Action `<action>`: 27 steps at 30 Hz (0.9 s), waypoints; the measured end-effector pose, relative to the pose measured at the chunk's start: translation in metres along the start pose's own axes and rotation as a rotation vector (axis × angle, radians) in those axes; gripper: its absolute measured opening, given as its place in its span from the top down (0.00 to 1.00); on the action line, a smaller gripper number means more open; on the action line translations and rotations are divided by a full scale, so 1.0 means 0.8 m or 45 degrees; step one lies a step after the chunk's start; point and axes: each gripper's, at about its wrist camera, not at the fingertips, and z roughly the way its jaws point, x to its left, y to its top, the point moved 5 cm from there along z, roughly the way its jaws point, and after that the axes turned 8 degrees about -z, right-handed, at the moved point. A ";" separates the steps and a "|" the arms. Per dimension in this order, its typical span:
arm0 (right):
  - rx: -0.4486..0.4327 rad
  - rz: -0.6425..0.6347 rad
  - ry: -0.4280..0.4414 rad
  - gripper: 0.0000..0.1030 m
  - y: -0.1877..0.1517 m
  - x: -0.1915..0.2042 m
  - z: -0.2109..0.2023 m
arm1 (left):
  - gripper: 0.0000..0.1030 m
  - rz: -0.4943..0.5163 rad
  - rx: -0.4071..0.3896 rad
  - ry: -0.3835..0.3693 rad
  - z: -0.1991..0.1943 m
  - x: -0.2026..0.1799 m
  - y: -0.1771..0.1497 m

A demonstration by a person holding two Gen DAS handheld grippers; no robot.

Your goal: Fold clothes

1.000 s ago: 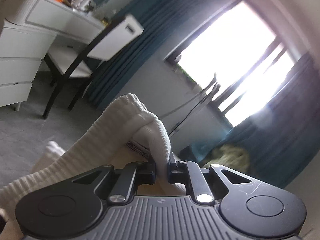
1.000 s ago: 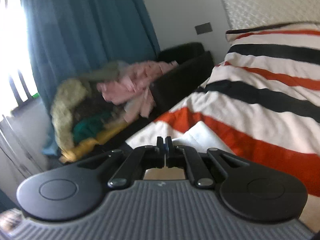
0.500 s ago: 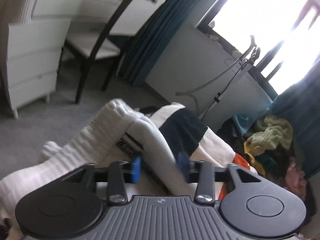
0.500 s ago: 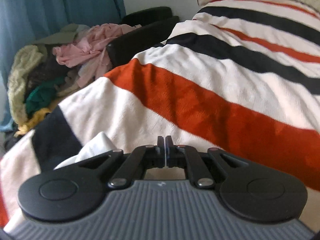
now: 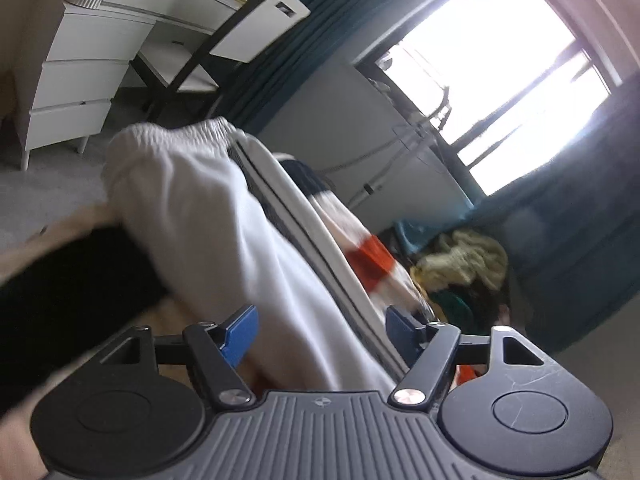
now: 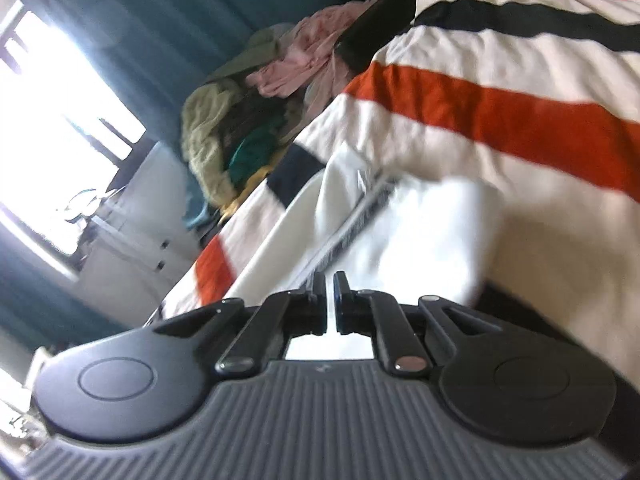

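White trousers (image 5: 208,216) with an elastic waistband and dark side stripes lie stretched on the striped bedspread (image 5: 372,256). My left gripper (image 5: 320,320) is open wide, its blue pads (image 5: 240,332) on either side of the fabric without pinching it. In the right wrist view the same white garment (image 6: 420,232) lies blurred on the bedspread (image 6: 500,120). My right gripper (image 6: 329,288) sits just above it, its fingers parted by a narrow gap with only white cloth showing behind.
A heap of mixed clothes (image 5: 464,264) (image 6: 240,128) sits beside the bed near the teal curtains (image 5: 580,240). A white dresser (image 5: 80,60) and a black-framed chair (image 5: 224,40) stand on the grey floor beyond the bed's edge. A bright window (image 5: 500,80) is behind.
My left gripper let go of the white fabric and its fingers spread wide. My right gripper's fingers went from pressed together to slightly apart. Both views swung and the trousers now lie flatter.
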 end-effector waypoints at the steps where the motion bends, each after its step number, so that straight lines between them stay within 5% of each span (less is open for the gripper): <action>1: 0.014 -0.003 -0.012 0.93 -0.007 -0.003 -0.016 | 0.26 -0.010 0.012 -0.005 -0.014 -0.001 -0.014; 5: 0.086 0.145 -0.022 0.83 -0.025 -0.028 -0.058 | 0.21 -0.141 0.075 -0.041 -0.038 0.007 -0.050; 7: 0.098 0.275 0.000 0.16 -0.035 -0.044 -0.068 | 0.21 -0.176 0.107 -0.034 -0.037 0.017 -0.062; 8: 0.088 0.346 0.002 0.10 -0.041 -0.053 -0.073 | 0.21 -0.185 0.112 -0.023 -0.036 0.022 -0.066; 16: 0.097 0.656 0.176 0.12 -0.068 -0.082 -0.048 | 0.19 -0.351 0.076 -0.008 0.018 0.082 -0.049; 18: 0.074 0.631 0.220 0.13 -0.066 -0.079 -0.035 | 0.19 -0.408 0.049 -0.017 0.036 0.099 -0.040; 21: 0.070 0.582 0.253 0.28 -0.063 -0.070 -0.009 | 0.19 -0.493 0.009 -0.029 0.063 0.124 -0.026; 27: 0.068 0.503 0.232 0.31 -0.054 -0.069 0.062 | 0.24 -0.529 -0.111 -0.090 0.117 0.151 0.005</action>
